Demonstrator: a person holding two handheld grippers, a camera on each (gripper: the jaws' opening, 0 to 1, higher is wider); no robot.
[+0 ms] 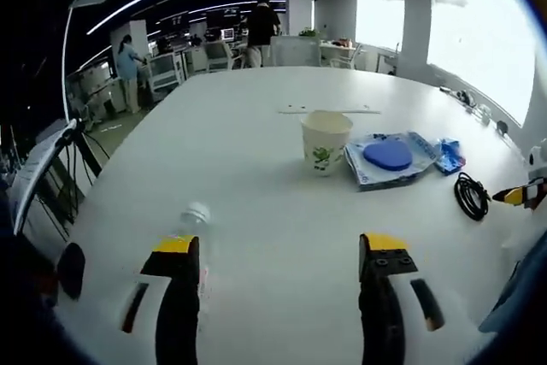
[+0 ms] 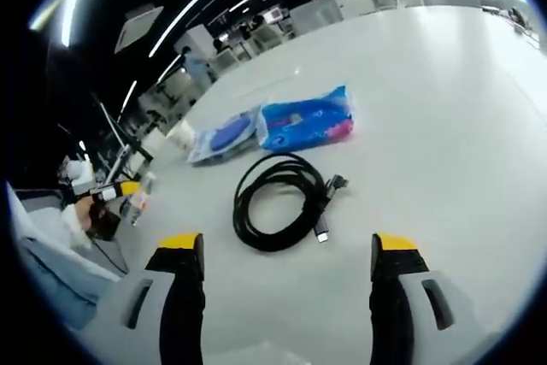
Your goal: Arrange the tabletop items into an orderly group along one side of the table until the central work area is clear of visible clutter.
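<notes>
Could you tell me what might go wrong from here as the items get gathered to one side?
1. The paper cup stands upright beside the blue packet; a sideways push could tip it, and whether it holds liquid cannot be seen.
2. The coiled black cable lies loose ahead of the open right gripper; gripping one loop may uncoil it and drag its plugs.
3. The plastic bottle lies on its side near the left gripper and could roll if nudged.
</notes>
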